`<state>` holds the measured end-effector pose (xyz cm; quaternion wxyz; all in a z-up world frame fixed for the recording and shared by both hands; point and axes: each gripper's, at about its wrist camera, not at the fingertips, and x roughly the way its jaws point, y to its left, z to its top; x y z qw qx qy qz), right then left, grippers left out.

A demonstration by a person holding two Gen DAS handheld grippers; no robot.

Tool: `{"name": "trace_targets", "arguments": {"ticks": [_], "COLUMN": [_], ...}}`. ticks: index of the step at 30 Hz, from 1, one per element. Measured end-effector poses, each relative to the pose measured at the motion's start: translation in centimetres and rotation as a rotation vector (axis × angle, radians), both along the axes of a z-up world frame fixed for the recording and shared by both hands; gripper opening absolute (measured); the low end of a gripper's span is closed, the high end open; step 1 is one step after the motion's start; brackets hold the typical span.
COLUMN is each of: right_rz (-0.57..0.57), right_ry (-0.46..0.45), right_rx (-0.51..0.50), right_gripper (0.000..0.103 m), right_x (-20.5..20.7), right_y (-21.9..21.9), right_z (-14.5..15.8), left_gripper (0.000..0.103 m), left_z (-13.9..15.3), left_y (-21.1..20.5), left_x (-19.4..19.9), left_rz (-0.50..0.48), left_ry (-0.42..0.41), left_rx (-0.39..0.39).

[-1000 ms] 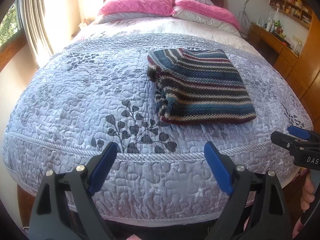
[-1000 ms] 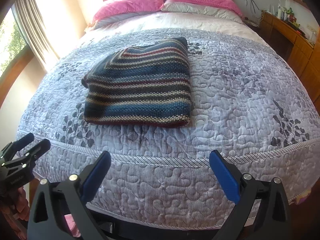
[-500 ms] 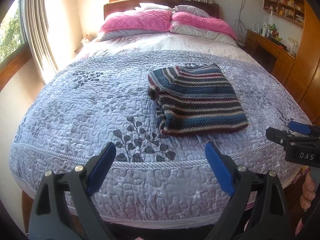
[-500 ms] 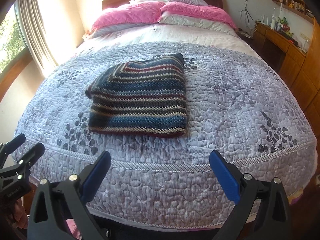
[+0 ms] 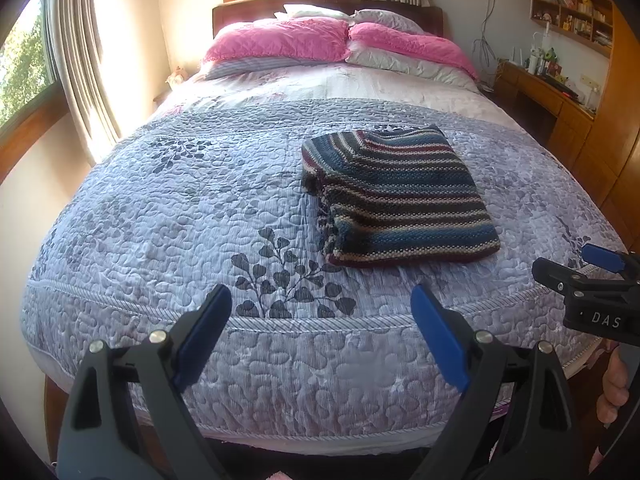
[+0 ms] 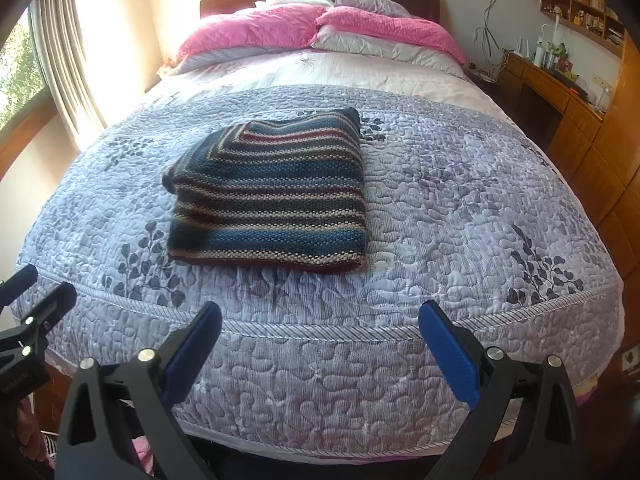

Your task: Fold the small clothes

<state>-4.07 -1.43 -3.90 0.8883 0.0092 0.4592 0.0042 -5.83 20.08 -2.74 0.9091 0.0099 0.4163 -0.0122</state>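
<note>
Shelf: we see one wooden wall shelf [image 5: 572, 12] up on the wall to the right of the bed, holding books and small trinkets; we cannot count them.
Desk: one wooden desk [image 5: 540, 88] stands under that shelf, beside the bed's right edge, with bottles and small items on top.
Sweater: we count one striped knit sweater [image 5: 396, 196], folded into a rectangle, lying flat on the bed's quilt, nearer the foot than the pillows.
Bed: one bed with a lavender quilted bedspread [image 5: 168, 216] printed with dark leaf sprigs; a dark wooden headboard [image 5: 320, 4] at the far end.
Pillows: we count two pink pillows [image 5: 280, 40] resting on paler ones against the headboard.
Room: curtains [image 5: 80, 60] hang left of the bed by a bright window; a second window sits above the headboard.
Left gripper: our left gripper [image 5: 320, 320] hangs off the foot of the bed, blue-padded fingers spread wide, holding nothing, well apart from the sweater.
Right gripper: our right gripper [image 6: 320, 336] is likewise at the foot of the bed, fingers spread apart and empty.
</note>
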Motion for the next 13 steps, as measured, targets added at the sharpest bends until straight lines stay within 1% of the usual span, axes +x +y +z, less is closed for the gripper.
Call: {"name": "trace_targets", "arguments": {"ticks": [6, 13], "right_rz": [0.000, 0.004], "right_ry": [-0.002, 0.008], "right_rx": [-0.021, -0.006], "right_gripper": [0.099, 0.099], "right_x": [-0.07, -0.03], "right_y": [0.13, -0.10], "right_z": [0.17, 0.26], "left_gripper": [0.090, 0.090], "left_z": [-0.14, -0.26], "left_y": [0.20, 0.18], "left_x": [0.05, -0.04], "left_rz": [0.008, 0.012], "left_ry": [0.002, 0.002], "left_rx": [0.002, 0.005]}}
